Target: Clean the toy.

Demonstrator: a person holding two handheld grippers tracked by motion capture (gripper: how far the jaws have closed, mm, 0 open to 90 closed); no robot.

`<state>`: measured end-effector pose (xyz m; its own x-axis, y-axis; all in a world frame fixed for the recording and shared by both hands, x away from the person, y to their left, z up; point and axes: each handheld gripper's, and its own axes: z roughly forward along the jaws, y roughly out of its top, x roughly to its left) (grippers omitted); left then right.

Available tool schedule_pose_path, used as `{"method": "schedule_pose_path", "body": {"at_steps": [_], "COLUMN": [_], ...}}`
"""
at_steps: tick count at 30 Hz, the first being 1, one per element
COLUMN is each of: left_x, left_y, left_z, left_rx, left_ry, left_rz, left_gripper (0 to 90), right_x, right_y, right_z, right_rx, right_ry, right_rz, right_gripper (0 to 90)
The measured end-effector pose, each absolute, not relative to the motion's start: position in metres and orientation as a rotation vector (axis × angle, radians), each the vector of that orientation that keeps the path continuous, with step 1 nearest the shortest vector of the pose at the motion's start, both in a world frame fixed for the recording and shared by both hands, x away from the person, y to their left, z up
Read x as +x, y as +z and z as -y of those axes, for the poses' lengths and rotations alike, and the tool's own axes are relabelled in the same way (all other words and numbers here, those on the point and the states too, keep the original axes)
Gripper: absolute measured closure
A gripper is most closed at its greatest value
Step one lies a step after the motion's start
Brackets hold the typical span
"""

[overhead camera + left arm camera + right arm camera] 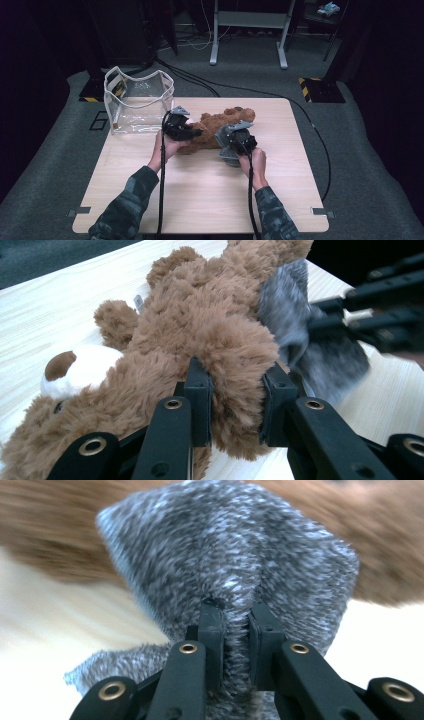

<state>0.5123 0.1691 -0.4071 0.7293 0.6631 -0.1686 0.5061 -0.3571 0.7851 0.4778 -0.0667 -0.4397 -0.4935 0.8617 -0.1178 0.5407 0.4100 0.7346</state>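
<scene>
A brown teddy bear (220,131) lies on the wooden table (200,200) at the centre of the high view, its long axis running from lower left to upper right. In the left gripper view its white muzzle points to the left edge of the frame and its legs reach toward the upper right. The left gripper (235,407) is clamped on one furry limb of the bear. The right gripper (235,622) pinches a fold of grey knitted cloth (235,550) lying against the bear's body. A clear plastic bag (137,102) stands upright at the table's upper left corner
</scene>
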Motion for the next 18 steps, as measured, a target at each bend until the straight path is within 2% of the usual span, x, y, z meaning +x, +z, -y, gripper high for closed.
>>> {"method": "schedule_pose_path", "body": {"at_steps": [5, 8, 13, 18], "left_x": [0.515, 0.516, 0.510, 0.490], "left_y": [-0.404, -0.404, -0.402, -0.405], "left_z": [-0.167, -0.170, -0.180, -0.197], "left_rx": [2.045, 2.040, 2.010, 2.020], "left_ry": [0.212, 0.206, 0.254, 0.386], "left_rz": [-0.893, -0.892, -0.905, -0.929], "left_gripper": [70.1, 67.3, 45.1, 32.5], "right_x": [0.475, 0.486, 0.489, 0.486], "right_y": [-0.440, -0.446, -0.446, -0.444], "right_z": [0.037, 0.043, 0.055, 0.059], "right_rx": [1.087, 1.149, 1.193, 1.190], "right_ry": [0.856, 0.837, 0.846, 0.846], "right_rz": [-2.263, -2.239, -2.200, -2.186], "right_gripper": [79.7, 79.9, 79.8, 79.6]}}
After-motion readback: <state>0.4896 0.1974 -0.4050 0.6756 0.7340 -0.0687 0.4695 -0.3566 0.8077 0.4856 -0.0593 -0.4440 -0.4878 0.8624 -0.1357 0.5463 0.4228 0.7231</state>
